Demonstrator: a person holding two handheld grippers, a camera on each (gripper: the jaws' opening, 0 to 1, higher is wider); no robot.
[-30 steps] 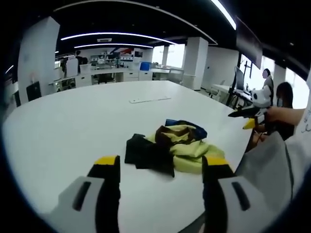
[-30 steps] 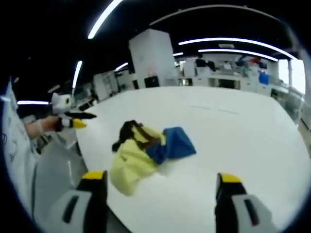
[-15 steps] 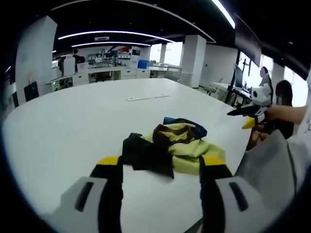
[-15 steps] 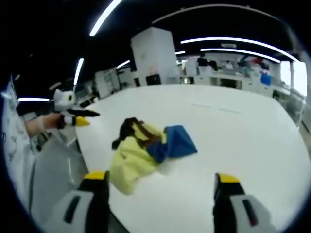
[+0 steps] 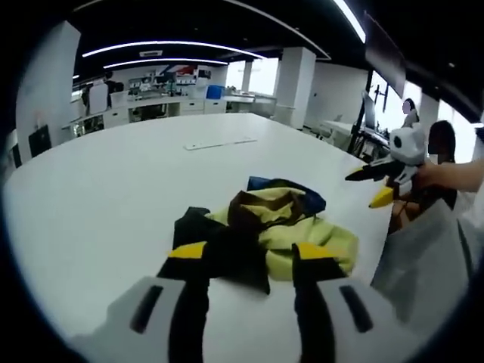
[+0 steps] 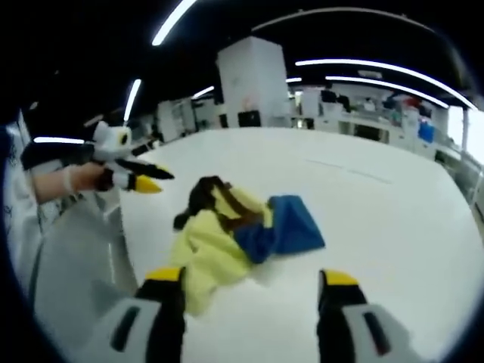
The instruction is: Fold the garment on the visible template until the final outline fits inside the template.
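Observation:
A crumpled garment (image 5: 276, 223) in yellow, black, brown and blue lies in a heap near the edge of the white table (image 5: 113, 181). My left gripper (image 5: 251, 253) is open, its yellow-tipped jaws low over the garment's black part. The right gripper (image 5: 376, 184) comes in from the right in a hand, off the table's edge. In the right gripper view the garment (image 6: 227, 238) shows its yellow side near and its blue part (image 6: 295, 223) farther off. My right gripper (image 6: 250, 277) is open just short of it. The left gripper (image 6: 144, 179) hangs at the left.
A thin pale strip (image 5: 219, 142) lies flat on the table beyond the garment. The table edge (image 6: 125, 234) runs close beside the garment, with grey floor below. Desks, pillars and people stand far off in the room.
Both cameras have come closer to the garment, which looks larger now. The left gripper's jaws stand a little narrower than before. The garment has not moved.

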